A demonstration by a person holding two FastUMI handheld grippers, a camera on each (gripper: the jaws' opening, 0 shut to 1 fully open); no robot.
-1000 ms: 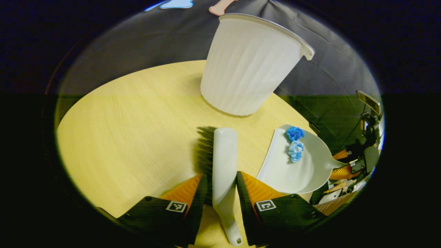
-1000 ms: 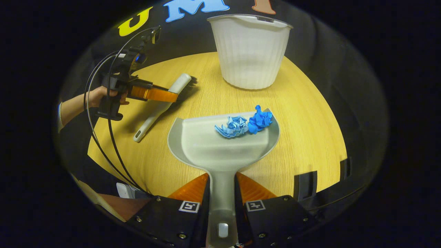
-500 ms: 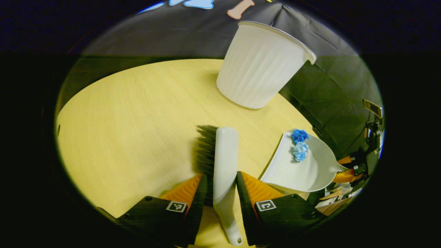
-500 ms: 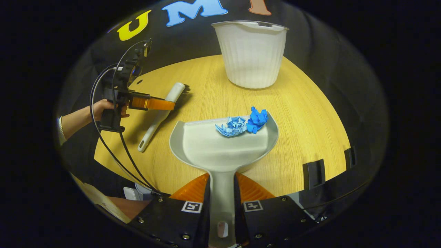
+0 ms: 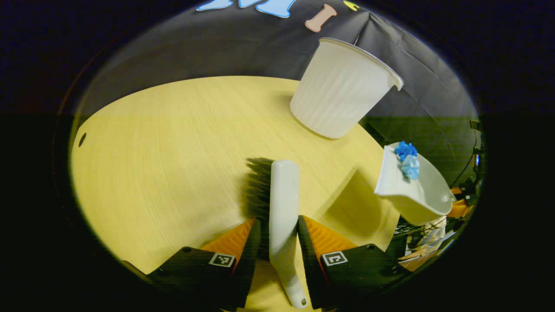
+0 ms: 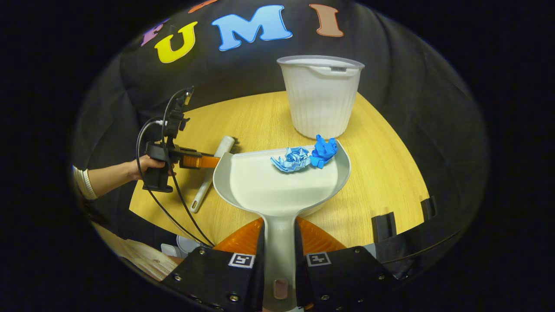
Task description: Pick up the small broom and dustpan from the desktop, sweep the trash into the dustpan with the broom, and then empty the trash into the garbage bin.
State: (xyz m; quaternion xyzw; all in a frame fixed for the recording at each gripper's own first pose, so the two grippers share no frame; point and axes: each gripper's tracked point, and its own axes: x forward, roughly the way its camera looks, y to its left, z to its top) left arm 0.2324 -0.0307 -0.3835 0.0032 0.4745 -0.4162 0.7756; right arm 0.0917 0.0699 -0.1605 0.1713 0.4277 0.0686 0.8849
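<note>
Clamped on the handle of the dustpan (image 6: pixel 282 182), our right gripper (image 6: pixel 279 242) carries it off the desktop (image 6: pixel 381 173), pan pointing straight ahead at the garbage bin (image 6: pixel 321 97), with both blue paper wads (image 6: pixel 310 155) near the front lip; we judge the tip-out is ours on this nearer side. Our left gripper (image 5: pixel 279 236) pinches the small broom (image 5: pixel 282 208) lengthwise, low over the desktop. Its view shows the shadow beneath the raised dustpan; the right gripper view shows the bin's open rim.
</note>
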